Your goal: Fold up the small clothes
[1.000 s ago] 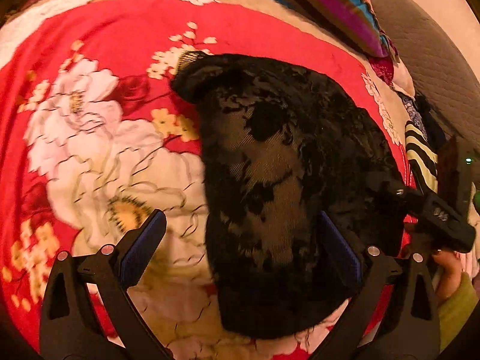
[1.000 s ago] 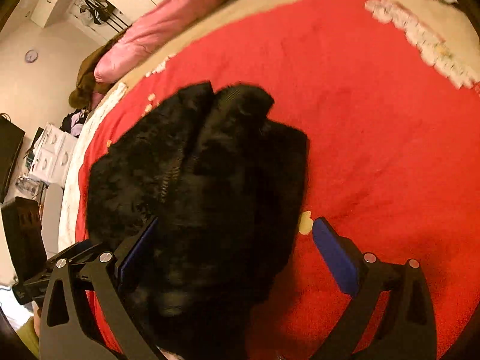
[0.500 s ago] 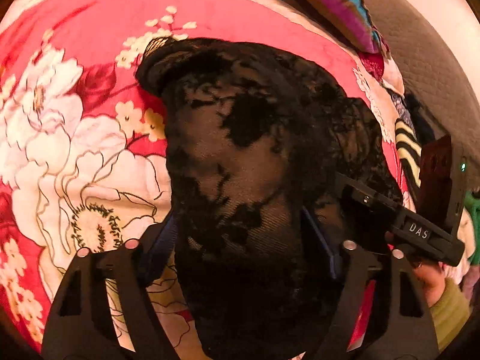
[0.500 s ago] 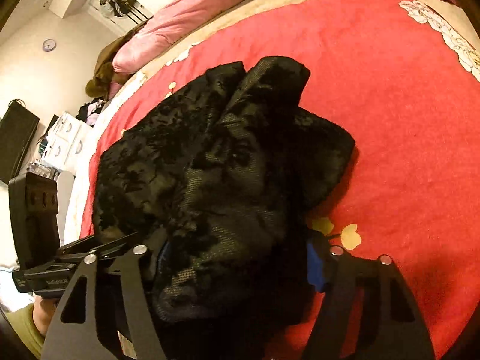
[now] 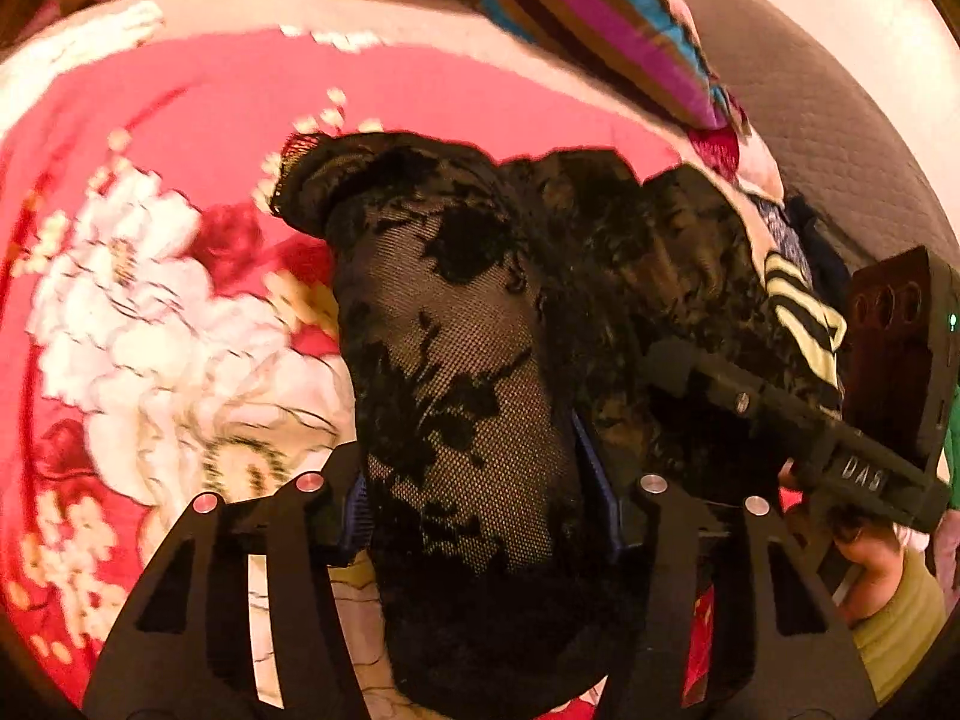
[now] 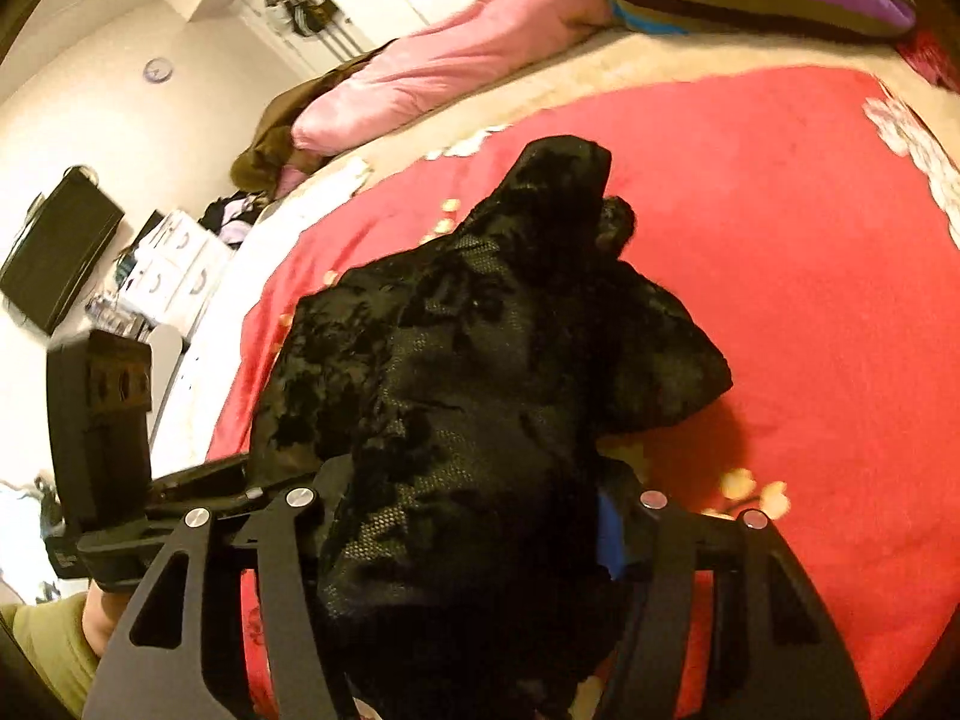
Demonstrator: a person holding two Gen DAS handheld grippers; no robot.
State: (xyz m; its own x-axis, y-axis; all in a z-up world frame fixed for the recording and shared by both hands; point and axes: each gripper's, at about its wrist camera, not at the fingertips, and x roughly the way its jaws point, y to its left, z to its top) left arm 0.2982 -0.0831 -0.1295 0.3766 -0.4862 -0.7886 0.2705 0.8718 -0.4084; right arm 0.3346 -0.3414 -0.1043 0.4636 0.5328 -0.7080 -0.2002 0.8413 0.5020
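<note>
Gripping step at the start of a fold. The black lace garment (image 5: 456, 360) lies bunched on the red floral bedspread (image 5: 180, 138), its near edge gathered into both tools. The left gripper (image 5: 480, 504) and right gripper (image 6: 474, 516) have each just been closing, with the garment between their jaws; both now pinch a thick wad of its near hem, side by side. The far part of the garment rests on the bedspread, towards the striped pillow (image 5: 612, 30). Judged next: lift and carry the held edge over the far part, keeping both grips level.
</note>
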